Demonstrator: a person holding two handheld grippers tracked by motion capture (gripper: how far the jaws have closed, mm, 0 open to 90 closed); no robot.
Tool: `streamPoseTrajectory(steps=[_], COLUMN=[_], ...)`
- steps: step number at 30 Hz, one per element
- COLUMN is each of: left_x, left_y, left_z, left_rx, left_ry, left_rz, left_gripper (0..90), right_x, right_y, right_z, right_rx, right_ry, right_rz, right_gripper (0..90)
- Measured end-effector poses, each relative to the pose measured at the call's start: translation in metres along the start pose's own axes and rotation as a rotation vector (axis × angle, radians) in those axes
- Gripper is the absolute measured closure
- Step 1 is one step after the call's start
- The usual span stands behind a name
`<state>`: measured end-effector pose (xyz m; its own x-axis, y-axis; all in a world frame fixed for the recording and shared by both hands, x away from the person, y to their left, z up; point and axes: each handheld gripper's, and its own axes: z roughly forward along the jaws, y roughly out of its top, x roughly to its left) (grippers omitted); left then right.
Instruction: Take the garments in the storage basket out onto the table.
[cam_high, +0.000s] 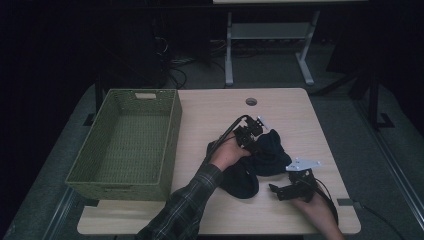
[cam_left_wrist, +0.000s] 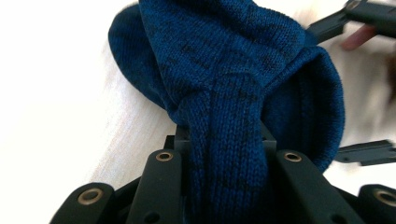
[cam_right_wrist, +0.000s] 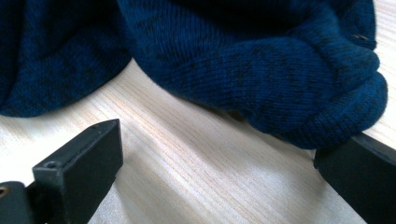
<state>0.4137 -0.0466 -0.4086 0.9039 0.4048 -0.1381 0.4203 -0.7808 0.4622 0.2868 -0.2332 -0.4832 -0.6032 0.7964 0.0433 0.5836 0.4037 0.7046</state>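
The left gripper (cam_left_wrist: 224, 163) was clamped on a bunched fold of the soft, floppy blue knit garment (cam_left_wrist: 243, 79), light and sure to sag, while the right gripper (cam_right_wrist: 215, 172) waited with jaws apart at its thick rolled edge, a good spot to grab

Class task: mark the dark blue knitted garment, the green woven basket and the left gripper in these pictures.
dark blue knitted garment (cam_left_wrist: 243, 65), left gripper view, on the bunched knit above the jaws.
green woven basket (cam_high: 172, 131), high view, on its right wall.
left gripper (cam_high: 251, 144), high view, at its jaw tips against the cloth.
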Motion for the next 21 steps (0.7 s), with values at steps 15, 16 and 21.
streamPoseTrajectory(steps=[15,16,21], left_x=[0.006,0.007,0.008], left_y=[-0.009,-0.009,-0.008], left_z=[0.018,0.016,0.005], left_rx=[0.031,0.033,0.016], left_ry=[-0.006,-0.008,0.004], left_rz=[-0.023,-0.027,-0.019], left_gripper=[70.2,68.1,52.4], right_x=[0.0,0.0,0.0], right_y=[0.0,0.0,0.0], right_z=[0.0,0.0,0.0], right_rx=[-0.001,-0.001,0.003], right_ry=[0.0,-0.001,-0.002], right_rz=[0.0,0.0,-0.004], right_gripper=[1.0,1.0,1.0])
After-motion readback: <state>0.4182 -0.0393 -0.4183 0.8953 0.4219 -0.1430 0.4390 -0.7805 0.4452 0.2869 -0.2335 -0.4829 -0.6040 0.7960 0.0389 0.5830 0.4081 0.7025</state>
